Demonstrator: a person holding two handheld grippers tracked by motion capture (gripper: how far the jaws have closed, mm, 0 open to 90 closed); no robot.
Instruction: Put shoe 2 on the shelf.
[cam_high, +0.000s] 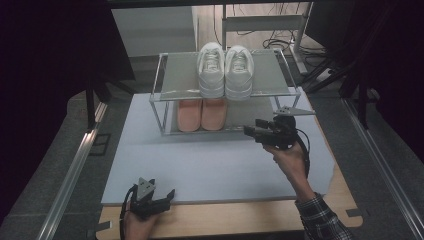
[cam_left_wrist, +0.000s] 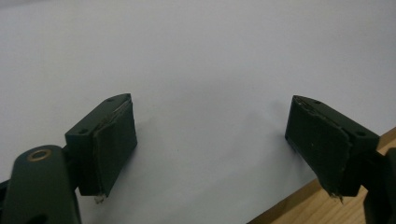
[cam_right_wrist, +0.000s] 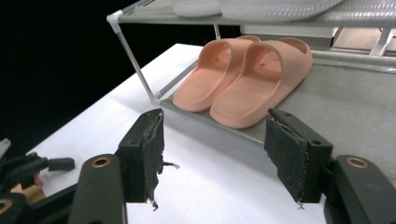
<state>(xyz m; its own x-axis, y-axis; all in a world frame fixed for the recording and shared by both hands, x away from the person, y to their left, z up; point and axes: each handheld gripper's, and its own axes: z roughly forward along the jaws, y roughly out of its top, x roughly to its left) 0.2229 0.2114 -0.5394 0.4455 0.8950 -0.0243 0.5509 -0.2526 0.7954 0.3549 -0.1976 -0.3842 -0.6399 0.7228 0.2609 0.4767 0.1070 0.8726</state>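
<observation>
R gripper (cam_right_wrist: 212, 154): jaws apart, nothing between the pads, aimed at the front edge of the lower shelf (cam_right_wrist: 355, 107). Near the rack (cam_high: 160, 80), not touching.

L gripper (cam_left_wrist: 212, 144): jaws wide, empty, low over the white board (cam_left_wrist: 187, 56) by its near edge; wood table (cam_left_wrist: 322, 205) at the corner. Well apart from the rack.

Item: slippers (cam_right_wrist: 247, 79), 1 pair, peach-pink.
- Loc: lower shelf, left part, side by side & touching, toes toward the person. Nearest things to R gripper.
- Look: 1-piece moulded slide, wide strap over the instep, open toe, thick rounded sole, matte, 1 small hole in each footbed. No marks seen.
- Handling (est.): foam-type, so light, soft, springy; squashes under the pads & recovers. Not fragile. Matte skin prob. grips ok. Floppy if taken by the strap alone.
- Grip pt (est.): sole edge at the toe or the side wall of the nearer slipper, pads across the sole thickness; alt. across the strap. Pair too wide for 1 bite at the present gap; take 1 at a time.
- Risk (est.): low headroom under the top shelf; draw out level before lifting.

Also: sneakers (cam_high: 224, 70), 1 pair, white, top shelf, toes forward.
</observation>
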